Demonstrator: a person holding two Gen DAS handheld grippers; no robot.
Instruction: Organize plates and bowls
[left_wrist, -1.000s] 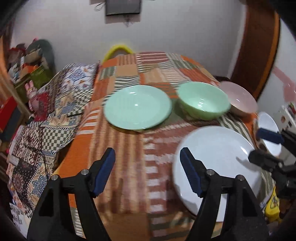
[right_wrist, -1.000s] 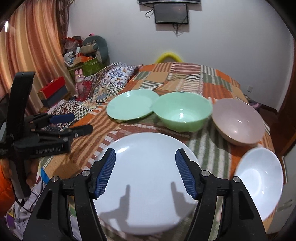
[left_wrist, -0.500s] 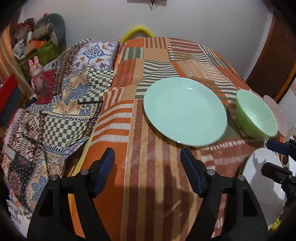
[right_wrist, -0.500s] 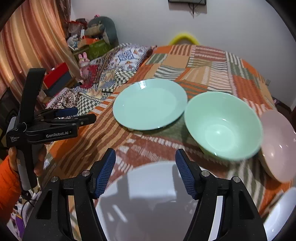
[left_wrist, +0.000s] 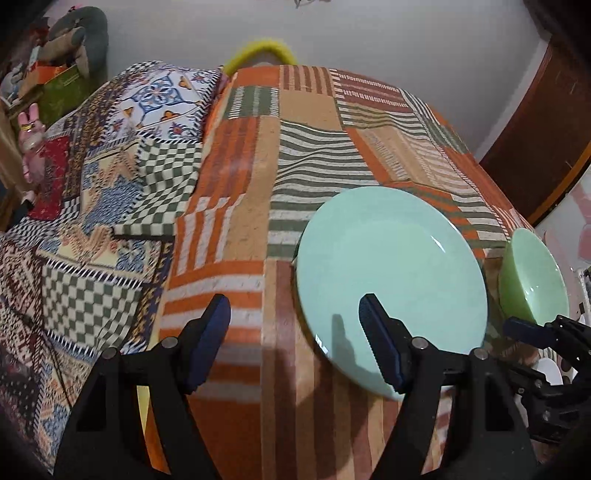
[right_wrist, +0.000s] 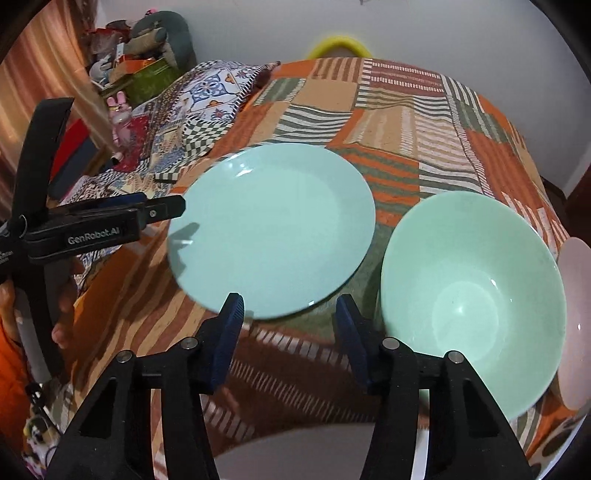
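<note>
**Both grippers hovering around the mint plate, nothing grabbed**

So the round pale mint-green ceramic plate (right_wrist: 271, 229) sits flat on the orange, brown and green striped patchwork cloth (left_wrist: 314, 147), roughly mid-table. Just to its right is the deep light-green ceramic bowl (right_wrist: 472, 295), close beside the plate. Right of that bowl, a pale pink bowl (right_wrist: 576, 325) peeks in at the edge, and a white plate's rim (right_wrist: 314, 461) shows at the near edge.

The left gripper (left_wrist: 295, 339) has its blue-padded jaws spread wide with nothing between them; the near-left rim of the mint plate lies under the right finger, only cloth under the gap. The right gripper (right_wrist: 288, 332) is hanging over the plate's near edge, jaws closing in, gap empty, pads touching nothing.

Far left there's a checkered multicolour quilt (left_wrist: 110, 206).
</note>
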